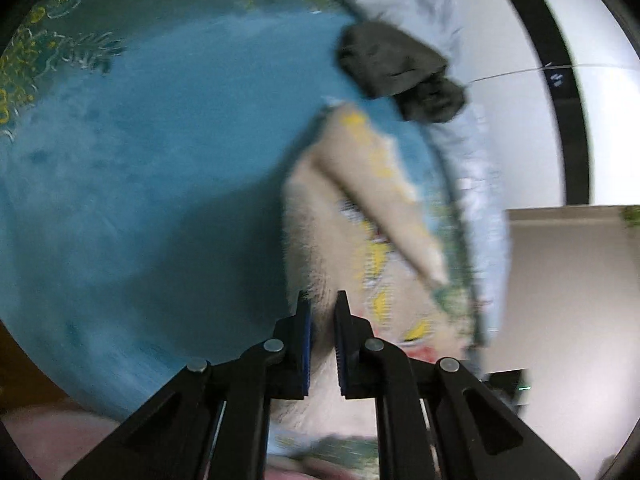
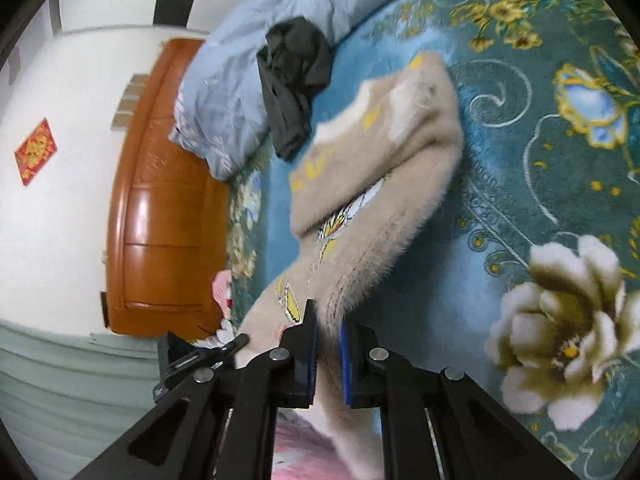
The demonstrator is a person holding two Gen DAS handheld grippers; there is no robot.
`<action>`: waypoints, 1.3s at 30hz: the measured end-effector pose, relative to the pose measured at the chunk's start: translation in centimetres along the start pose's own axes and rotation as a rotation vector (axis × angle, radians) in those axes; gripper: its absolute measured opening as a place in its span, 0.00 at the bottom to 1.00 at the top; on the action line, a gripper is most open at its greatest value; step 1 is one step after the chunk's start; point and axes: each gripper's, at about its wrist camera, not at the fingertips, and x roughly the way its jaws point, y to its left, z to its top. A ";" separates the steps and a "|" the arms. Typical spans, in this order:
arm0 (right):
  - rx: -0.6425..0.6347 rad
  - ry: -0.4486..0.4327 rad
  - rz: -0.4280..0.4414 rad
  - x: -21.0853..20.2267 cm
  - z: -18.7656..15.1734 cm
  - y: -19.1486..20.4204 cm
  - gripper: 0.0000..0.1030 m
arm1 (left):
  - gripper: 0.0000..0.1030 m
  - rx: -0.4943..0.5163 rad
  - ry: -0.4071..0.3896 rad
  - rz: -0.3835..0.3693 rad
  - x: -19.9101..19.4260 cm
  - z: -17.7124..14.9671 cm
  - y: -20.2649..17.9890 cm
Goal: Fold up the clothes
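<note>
Both grippers are seen clamped on the beige sweater, which lies on the bed's teal floral blanket.

Left gripper: fingers are drawn together on a fuzzy beige edge of the sweater; the cloth is pinched between the blue pads. From there the sweater is stretched away toward the upper right, with a sleeve laid across its yellow print. This view is blurred.

Right gripper: fingers are closed on another furry edge of the same sweater. The far part of the garment is seen folded over itself, the yellow-and-white print partly covered.

A dark garment is noted beyond the sweater, resting partly on the blanket and partly against a pale blue quilt. The quilt is bunched along the bed's edge. A wooden headboard stands against a white wall, with a red sticker on the wall beside it.
</note>
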 end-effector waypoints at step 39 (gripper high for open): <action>0.460 -0.230 0.032 1.9 11.3 -9.7 0.32 | 0.50 -0.208 -0.140 0.017 9.7 10.2 0.2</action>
